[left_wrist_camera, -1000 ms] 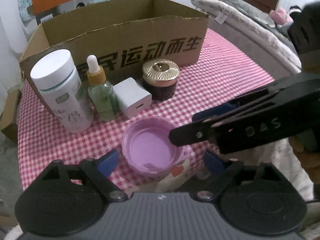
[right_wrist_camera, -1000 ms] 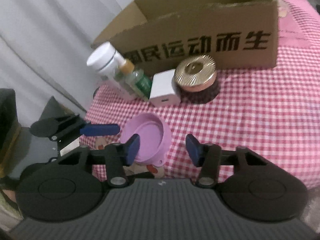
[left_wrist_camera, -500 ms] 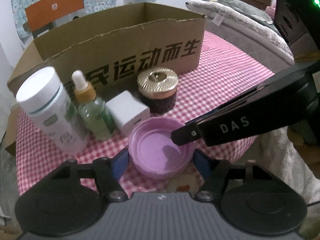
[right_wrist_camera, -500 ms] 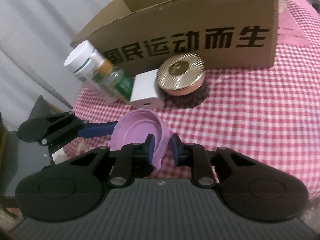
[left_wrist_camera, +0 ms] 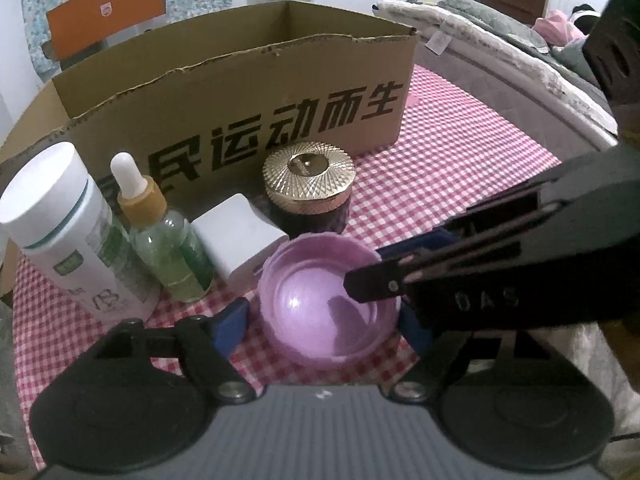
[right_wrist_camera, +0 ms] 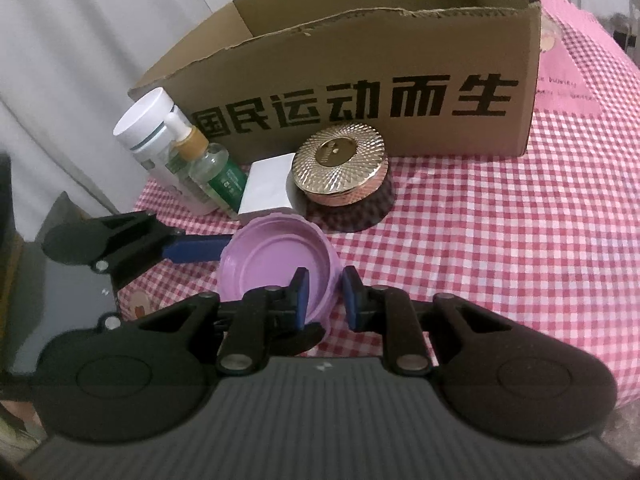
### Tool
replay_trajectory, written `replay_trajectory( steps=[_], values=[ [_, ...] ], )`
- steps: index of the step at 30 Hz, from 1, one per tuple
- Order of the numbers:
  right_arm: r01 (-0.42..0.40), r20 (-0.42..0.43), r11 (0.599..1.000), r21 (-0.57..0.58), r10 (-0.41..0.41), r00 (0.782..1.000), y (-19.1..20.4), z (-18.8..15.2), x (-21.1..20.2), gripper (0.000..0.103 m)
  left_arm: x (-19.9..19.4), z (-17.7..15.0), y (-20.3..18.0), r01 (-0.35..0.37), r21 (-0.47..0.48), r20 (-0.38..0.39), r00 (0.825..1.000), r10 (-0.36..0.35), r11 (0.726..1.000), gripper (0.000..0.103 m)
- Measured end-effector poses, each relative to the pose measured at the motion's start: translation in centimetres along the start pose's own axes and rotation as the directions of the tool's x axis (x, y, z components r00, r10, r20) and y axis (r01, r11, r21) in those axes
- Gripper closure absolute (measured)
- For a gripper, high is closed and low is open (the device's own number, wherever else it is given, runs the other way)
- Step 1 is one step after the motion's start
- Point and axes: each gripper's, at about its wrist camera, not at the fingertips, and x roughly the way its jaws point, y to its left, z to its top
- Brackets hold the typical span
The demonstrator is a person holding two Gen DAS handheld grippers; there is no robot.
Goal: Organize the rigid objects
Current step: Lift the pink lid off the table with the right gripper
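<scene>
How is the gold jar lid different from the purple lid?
The gold jar lid sits closed on its dark jar; the purple lid lies upturned and apart from any jar. The gold one is ridged and shiny, the purple one smooth and plain. The right gripper pinches only the purple one. Both are round.

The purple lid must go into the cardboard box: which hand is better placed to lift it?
Right. Its fingers already pinch the purple lid by its rim; the left gripper only straddles it, open.

Bedroom: bed (left_wrist_camera: 500,36), gingham-clothed table (left_wrist_camera: 460,152)
</scene>
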Motion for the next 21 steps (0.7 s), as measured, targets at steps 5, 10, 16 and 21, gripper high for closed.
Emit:
replay_trajectory(
  steps=[5, 10, 16, 21],
  values=[
    [-0.005, -0.010, 1.000, -0.004, 0.005, 1.000, 0.3, 0.0, 0.2, 0.088, -0.1, 0.2, -0.5, -0.017, 0.020, 0.007, 1.000, 0.017, 1.000, 0.027],
    [-0.003, -0.008, 1.000, -0.008, 0.003, 1.000, 0.4, -0.1, 0.0, 0.088, -0.2, 0.0, -0.8, -0.034, 0.029, 0.013, 0.999, 0.034, 0.999, 0.025],
    [-0.006, -0.007, 1.000, -0.008, 0.006, 1.000, 0.4, -0.1, 0.0, 0.088, -0.2, -0.1, -0.9, -0.044, 0.024, 0.020, 0.999, 0.043, 0.999, 0.027],
    [-0.015, -0.013, 1.000, -0.009, 0.015, 1.000, 0.4, 0.0, -0.3, 0.088, -0.6, 0.0, -1.4, -0.072, 0.029, 0.023, 0.997, 0.071, 0.997, 0.027]
  ],
)
